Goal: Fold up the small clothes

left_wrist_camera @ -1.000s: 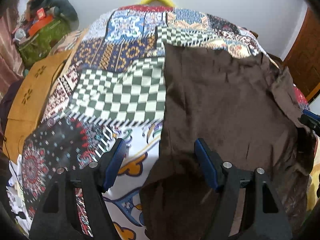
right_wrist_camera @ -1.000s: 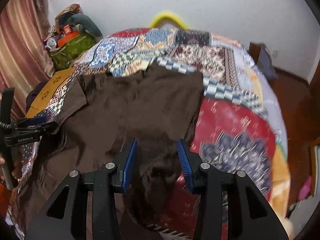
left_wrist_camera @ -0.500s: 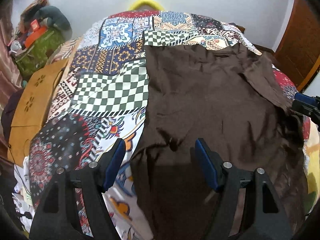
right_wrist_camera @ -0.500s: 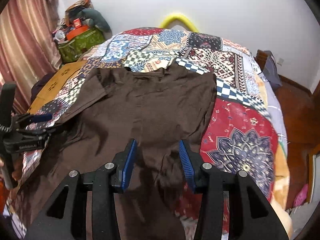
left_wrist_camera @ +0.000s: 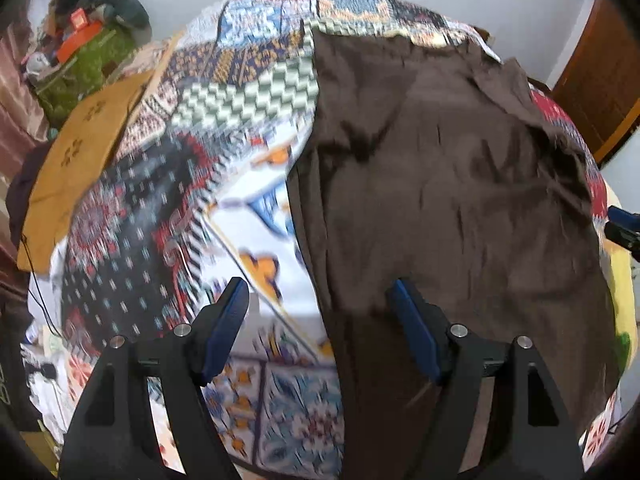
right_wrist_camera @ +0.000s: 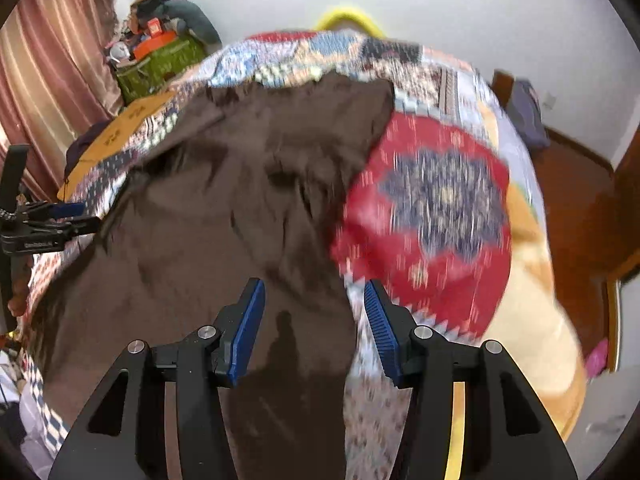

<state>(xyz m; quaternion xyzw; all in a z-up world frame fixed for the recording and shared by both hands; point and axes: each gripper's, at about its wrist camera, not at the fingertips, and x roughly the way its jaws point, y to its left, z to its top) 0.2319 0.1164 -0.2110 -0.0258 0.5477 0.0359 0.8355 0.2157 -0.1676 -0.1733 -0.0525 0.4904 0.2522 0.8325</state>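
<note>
A grab at the near hem risked pinching the quilt (left_wrist_camera: 248, 216) along with it, since the brown garment (left_wrist_camera: 440, 184) lay flat on the bed. The left claw (left_wrist_camera: 318, 320) straddled its left edge, the right claw (right_wrist_camera: 314, 316) its right edge; both gaped wide, holding nothing.

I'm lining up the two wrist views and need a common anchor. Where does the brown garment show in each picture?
Left wrist: brown garment fills the right half, its left edge running down the middle.
Right wrist: brown garment fills the centre and left, down between the fingers.
Shared landmark: the green bag, upper left in both views.
</note>
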